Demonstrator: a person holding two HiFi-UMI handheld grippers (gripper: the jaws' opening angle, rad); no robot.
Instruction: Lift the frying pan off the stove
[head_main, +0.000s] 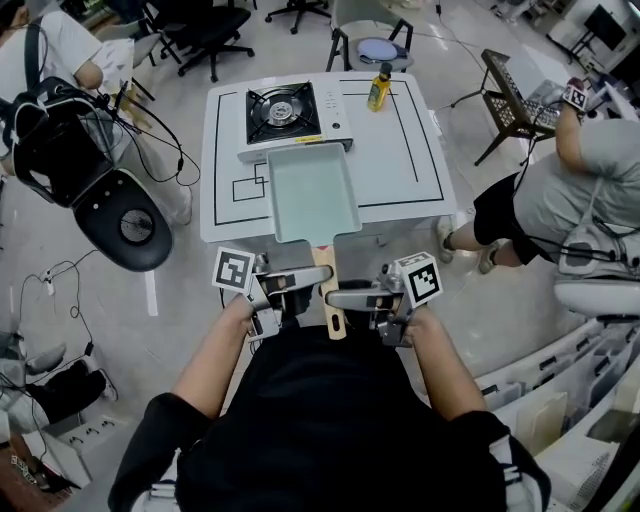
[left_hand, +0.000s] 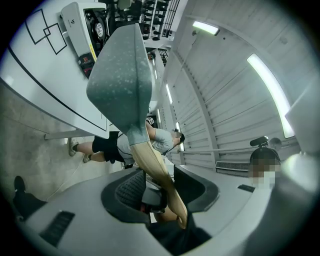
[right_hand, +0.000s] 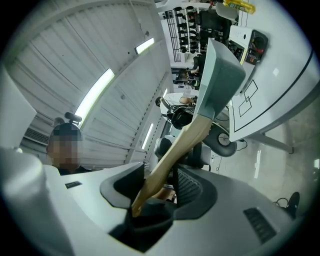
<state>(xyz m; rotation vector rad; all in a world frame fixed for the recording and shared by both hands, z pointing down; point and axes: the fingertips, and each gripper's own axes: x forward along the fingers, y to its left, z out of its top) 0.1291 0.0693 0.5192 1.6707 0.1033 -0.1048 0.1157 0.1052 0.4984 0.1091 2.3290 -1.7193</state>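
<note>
A rectangular pale green frying pan (head_main: 305, 190) with a wooden handle (head_main: 331, 300) hangs over the near half of the white table (head_main: 410, 170), in front of the portable gas stove (head_main: 285, 112). My left gripper (head_main: 320, 276) and right gripper (head_main: 338, 297) are both shut on the handle from opposite sides. The left gripper view shows the pan's underside (left_hand: 120, 75) and the handle (left_hand: 152, 160) running down between the jaws of the left gripper (left_hand: 161, 186). The right gripper view shows the pan (right_hand: 217, 75) and the handle (right_hand: 182, 145) clamped in the right gripper (right_hand: 159, 184).
A yellow bottle (head_main: 379, 88) stands at the table's far right. A person (head_main: 570, 190) bends over beside the table on the right. A black chair (head_main: 120, 225) and a backpack (head_main: 55, 140) stand to the left, a stool (head_main: 378, 50) behind.
</note>
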